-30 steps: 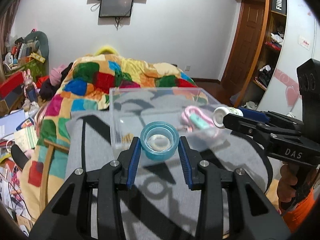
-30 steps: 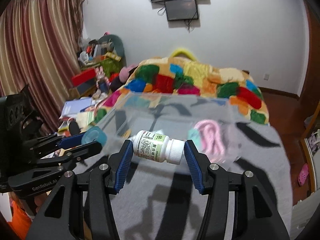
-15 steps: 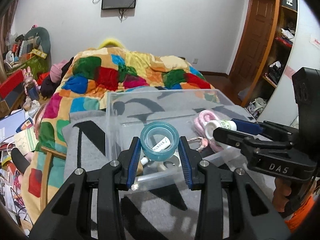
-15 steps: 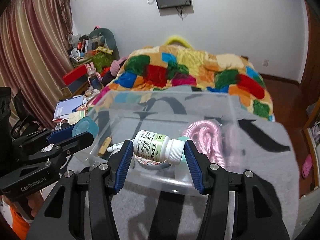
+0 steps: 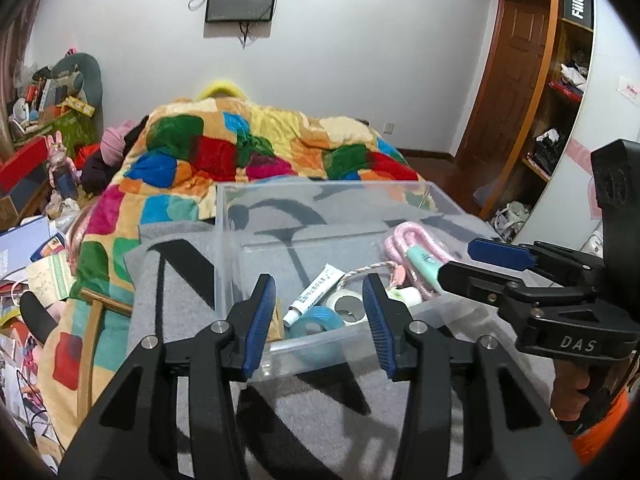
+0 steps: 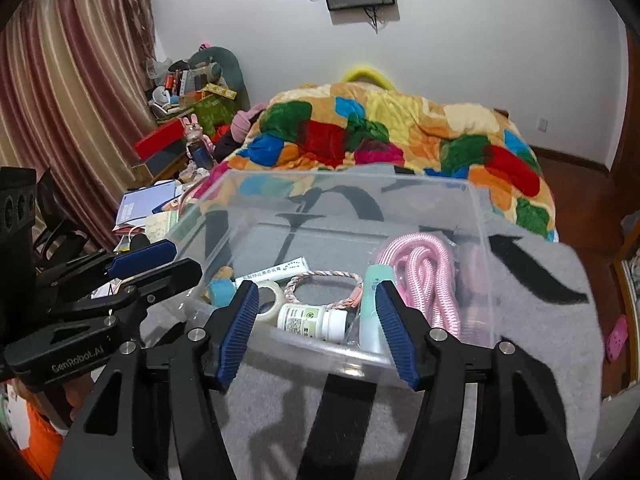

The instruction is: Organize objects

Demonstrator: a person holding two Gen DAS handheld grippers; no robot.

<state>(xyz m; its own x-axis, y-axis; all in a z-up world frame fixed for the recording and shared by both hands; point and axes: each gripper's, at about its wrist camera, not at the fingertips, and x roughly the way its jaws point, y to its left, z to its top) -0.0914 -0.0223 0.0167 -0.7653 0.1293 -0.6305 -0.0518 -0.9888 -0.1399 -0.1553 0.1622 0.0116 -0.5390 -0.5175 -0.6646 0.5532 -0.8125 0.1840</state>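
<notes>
A clear plastic bin (image 5: 328,190) (image 6: 478,216) stands on a grey blanket. My left gripper (image 5: 318,312) is open and empty over the bin's near wall; a blue tape roll (image 5: 316,322) lies in the bin below it. My right gripper (image 6: 318,326) is open and empty over the bin's near edge; a white pill bottle (image 6: 310,320) lies on its side in the bin between the fingers. The bin also holds a white tube (image 5: 314,292), a clear tape roll (image 5: 346,304), a pink rope (image 6: 420,272), a braided bracelet (image 6: 320,284) and a mint handle (image 6: 370,312).
The grey blanket (image 6: 540,320) with black marks covers the bed's near part. A colourful patchwork quilt (image 5: 248,152) lies behind the bin. Clutter and books (image 5: 36,248) sit at the left, curtains (image 6: 60,100) beyond. Wooden shelves (image 5: 560,100) stand at the right.
Both grippers opened. The blue tape roll dropped from the left gripper into the bin, and the white pill bottle dropped from the right gripper into the bin.
</notes>
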